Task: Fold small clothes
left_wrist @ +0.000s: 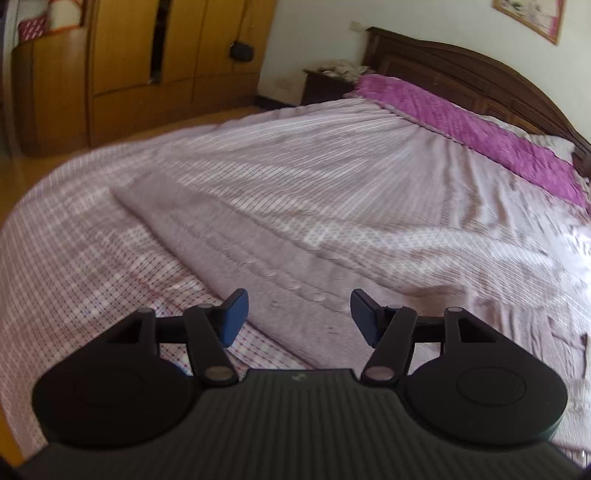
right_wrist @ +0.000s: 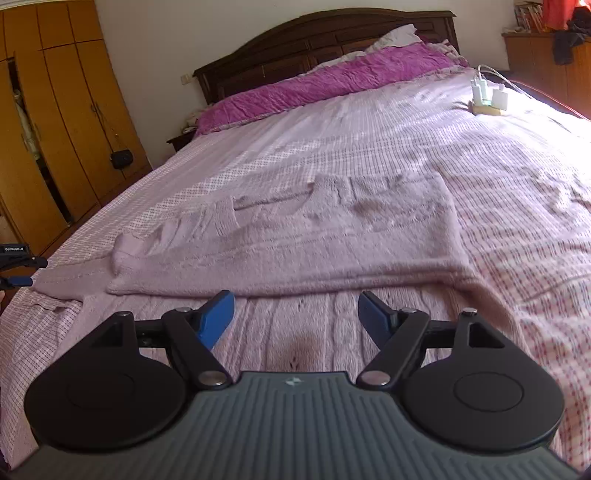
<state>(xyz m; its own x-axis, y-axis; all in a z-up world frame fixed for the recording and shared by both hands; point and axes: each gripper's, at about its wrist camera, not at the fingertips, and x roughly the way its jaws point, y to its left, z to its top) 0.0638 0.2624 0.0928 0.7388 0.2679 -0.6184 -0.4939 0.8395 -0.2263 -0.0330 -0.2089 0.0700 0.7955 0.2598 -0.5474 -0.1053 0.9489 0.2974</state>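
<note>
Both tongs stood with their blue pads apart and nothing between them. Left tongs (left_wrist: pixel 299 317) hovered over a long strip of the pale mauve knitted garment (left_wrist: pixel 258 258), which ran from about ten o'clock down to six o'clock in the left wrist view, across the checked bedspread (left_wrist: pixel 74 258). That view was smeared by motion, so the knit's detail could not be read there.

Right tongs (right_wrist: pixel 296 319) hung over the same garment (right_wrist: pixel 314 236), seen more sharply. It lay spread on the bed at the centre of the right wrist view, fuzzy, with raised cable ribs running through the part nearest the tongs. One layer was folded over, its thick edge running across from nine o'clock to three o'clock just beyond the pads. A narrower part, likely a sleeve, trailed off toward nine o'clock, where a second gripper (right_wrist: pixel 18 266) showed at the frame edge.

No container held any clothing. At one o'clock, well apart from the garment, white chargers (right_wrist: pixel 487 98) with cables sat on the bedspread (right_wrist: pixel 517 206). A magenta quilted cover (right_wrist: pixel 332 85) lay along the dark wooden headboard (right_wrist: pixel 314 33) at twelve o'clock. A yellow-brown wardrobe (right_wrist: pixel 55 110) stood at ten o'clock, with a small black bag (right_wrist: pixel 122 158) hanging on its door.
</note>
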